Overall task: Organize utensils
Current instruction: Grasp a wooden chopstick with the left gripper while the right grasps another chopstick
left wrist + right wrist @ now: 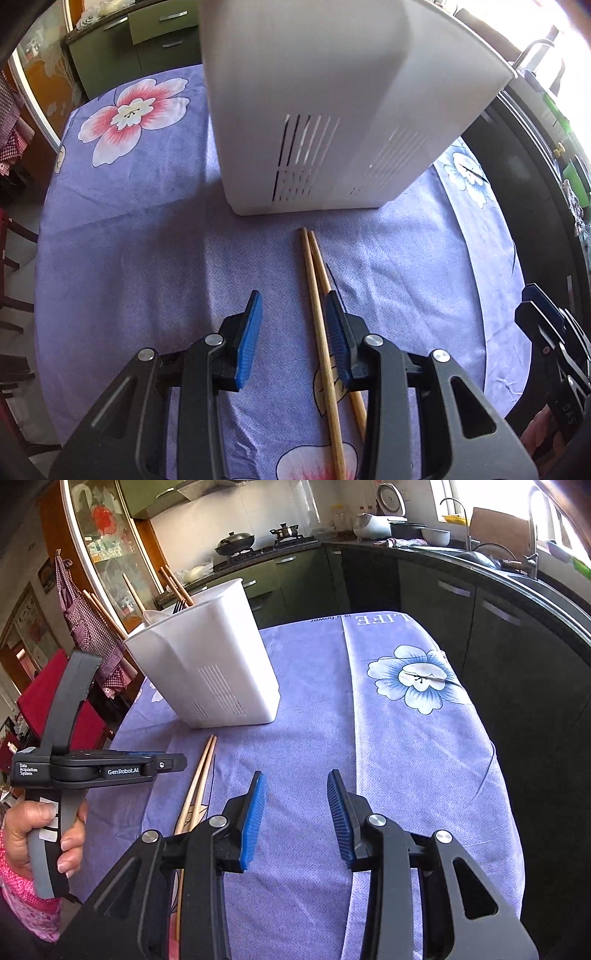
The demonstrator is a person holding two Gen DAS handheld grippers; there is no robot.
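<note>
**Editor:** Two chopsticks [320, 332] lie on the purple flowered tablecloth [129, 258], just in front of the white holder [314, 110]. Why do you hover your left gripper [295, 336] there with nothing in it?

**Desk:** Your left claw is released, jaws apart and empty. The pair runs between its blue pads [249, 341], close against the right-hand pad and lengthwise along the fingers, so you look lined up to close on both sticks at once. One stick crosses over the other near your end, and that, in my judgement, could let one slip when you squeeze.

**Editor:** And your right gripper [296, 819]?

**Desk:** Released too, holding nothing, parked over bare cloth well to the side of the sticks. From that side you see your left hand [35, 834] wrapped around its handle.

**Editor:** Why does the holder stand where it does?

**Desk:** It stands upright within easy reach, its mouth open upward. More chopsticks [173, 583] and what looks like a fork [180, 605] already poke out of the top, so this pair seems to be the last loose item visible on the table. I cannot tell how the holder is divided inside.
</note>
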